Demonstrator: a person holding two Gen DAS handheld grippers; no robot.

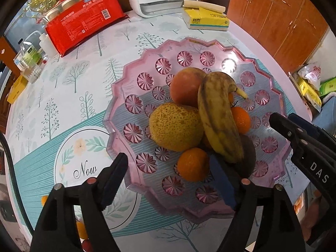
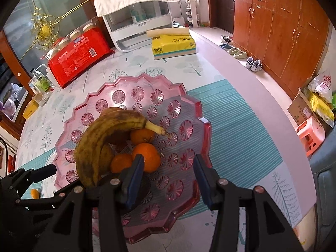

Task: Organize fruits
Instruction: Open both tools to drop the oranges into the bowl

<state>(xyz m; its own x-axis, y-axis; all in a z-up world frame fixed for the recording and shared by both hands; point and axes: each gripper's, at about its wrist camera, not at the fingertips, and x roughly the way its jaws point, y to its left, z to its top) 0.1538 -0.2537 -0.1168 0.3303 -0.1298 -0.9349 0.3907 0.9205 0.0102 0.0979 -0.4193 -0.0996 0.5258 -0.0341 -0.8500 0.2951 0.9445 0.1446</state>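
Room: kitchen-like space with wooden cabinets (image 2: 279,27), shoes on the floor, and a round counter (image 1: 69,79) under a tree-printed cloth.
Counter clutter: a red pack (image 1: 84,21), a yellow tissue box (image 1: 204,19), bottles and a white appliance sit well apart from the fruit.
Plate: a pink scalloped plate (image 1: 210,44) lies near the counter's near edge and carries the fruit.
Done: a spotted banana (image 1: 218,115) lies across the pile, with a pear (image 1: 174,126), a peach (image 1: 184,86) and several oranges (image 1: 193,163) bunched in the plate's middle.
Left: one small orange fruit (image 2: 34,193) lies on the cloth just off the plate, and more small fruit shows at the bottom of the left view, so I judge the job mostly done but unfinished.
Left gripper (image 1: 170,180): fingers (image 1: 115,176) stand wide apart over the plate's near rim; nothing is between them except the plate and an orange below, and I see no contact.
Right gripper (image 2: 168,180): fingers (image 2: 135,176) stand partly apart and empty; the left finger sits just beside an orange (image 2: 147,155), contact unclear.
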